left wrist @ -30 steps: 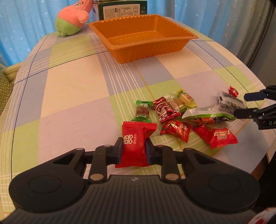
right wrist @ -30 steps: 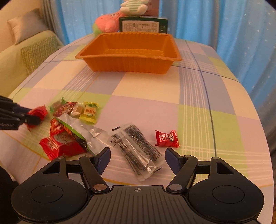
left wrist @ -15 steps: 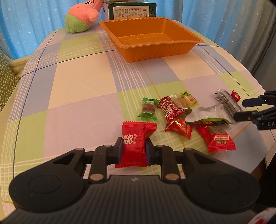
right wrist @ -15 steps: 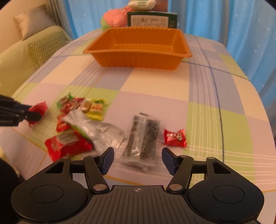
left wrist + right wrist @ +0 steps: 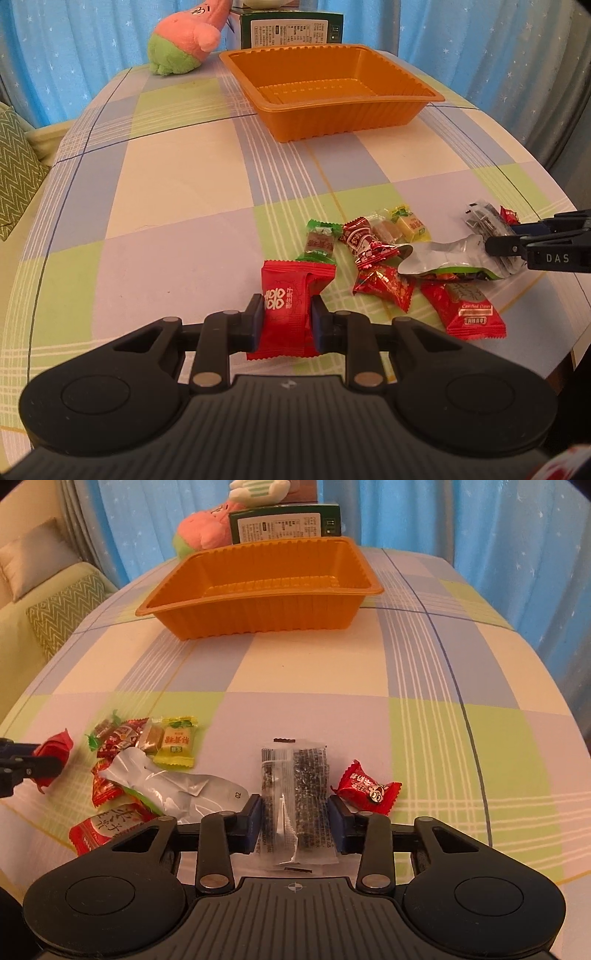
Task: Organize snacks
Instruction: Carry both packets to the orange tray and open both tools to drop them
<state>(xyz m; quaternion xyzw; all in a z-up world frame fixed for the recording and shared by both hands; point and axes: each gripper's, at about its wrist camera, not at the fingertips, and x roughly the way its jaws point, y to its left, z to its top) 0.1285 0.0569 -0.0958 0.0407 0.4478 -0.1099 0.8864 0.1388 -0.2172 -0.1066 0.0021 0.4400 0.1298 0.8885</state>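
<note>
My left gripper (image 5: 287, 320) pinched a red packet (image 5: 290, 306) just above the tabletop (image 5: 177, 206) while my right gripper (image 5: 295, 821) closed on the clear sachet (image 5: 295, 794) among the scattered snacks, so I judged both next needed carrying to the empty orange tray (image 5: 258, 613) well ahead.

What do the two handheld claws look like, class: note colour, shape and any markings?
Both are matte black plastic. The left claw and the right claw each have two linkage arms with silver rivets, dark blue pads on the fingertips, and a ribbed body flanked by two round discs. White letters "DAS" mark the right claw's side. No cables or sleeves show.
</note>
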